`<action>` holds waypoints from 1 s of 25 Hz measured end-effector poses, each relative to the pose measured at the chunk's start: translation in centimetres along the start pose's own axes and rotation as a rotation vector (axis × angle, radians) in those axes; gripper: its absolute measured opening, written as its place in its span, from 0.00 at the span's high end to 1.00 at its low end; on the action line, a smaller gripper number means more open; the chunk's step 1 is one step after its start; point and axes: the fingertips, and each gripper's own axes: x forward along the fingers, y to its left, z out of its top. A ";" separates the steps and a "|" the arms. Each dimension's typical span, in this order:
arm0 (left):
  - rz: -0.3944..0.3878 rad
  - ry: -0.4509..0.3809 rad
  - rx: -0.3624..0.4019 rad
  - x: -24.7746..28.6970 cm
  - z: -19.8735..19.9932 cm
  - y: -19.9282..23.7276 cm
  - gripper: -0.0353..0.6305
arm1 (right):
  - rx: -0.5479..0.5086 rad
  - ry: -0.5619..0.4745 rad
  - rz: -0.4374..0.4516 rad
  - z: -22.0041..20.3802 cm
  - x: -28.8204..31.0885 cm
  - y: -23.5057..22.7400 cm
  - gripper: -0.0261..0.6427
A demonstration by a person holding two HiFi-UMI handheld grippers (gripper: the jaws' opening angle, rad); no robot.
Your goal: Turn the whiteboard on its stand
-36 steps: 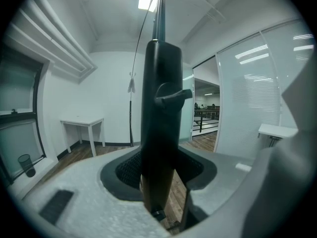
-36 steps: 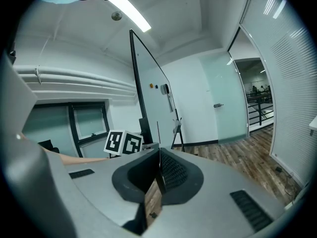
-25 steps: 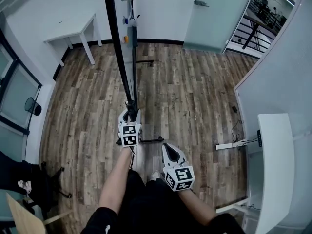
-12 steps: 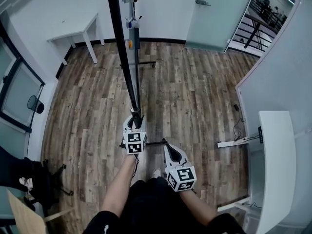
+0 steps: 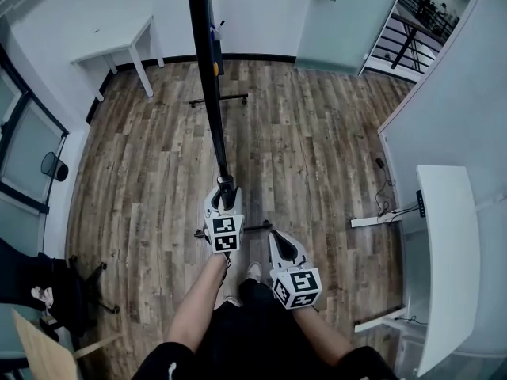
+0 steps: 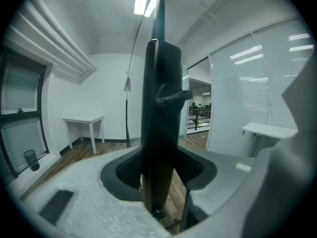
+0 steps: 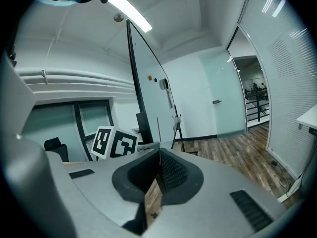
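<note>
My left gripper (image 5: 225, 191) is straight ahead of me, its fingers (image 6: 124, 172) either side of the near edge of the whiteboard (image 5: 207, 62), which runs edge-on away from me. My right gripper (image 5: 279, 241) sits right of it and nearer to me. One desk (image 5: 119, 44) stands far left, a second desk (image 5: 447, 275) right, and a bin (image 5: 52, 167) left.

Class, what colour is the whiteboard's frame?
The frame is black, clearest in the head view.
</note>
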 end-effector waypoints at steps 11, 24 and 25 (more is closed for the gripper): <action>-0.026 0.009 0.005 -3.8 -1.0 -2.9 0.66 | 0.017 -0.005 -0.046 -1.0 -4.2 0.8 0.94; -0.039 -0.004 0.010 -7.2 -1.8 -5.2 0.66 | 0.024 0.007 -0.068 -2.2 -6.9 1.0 0.94; -0.042 -0.001 0.008 -7.4 -2.0 -5.3 0.66 | 0.025 0.009 -0.069 -2.4 -6.9 1.1 0.94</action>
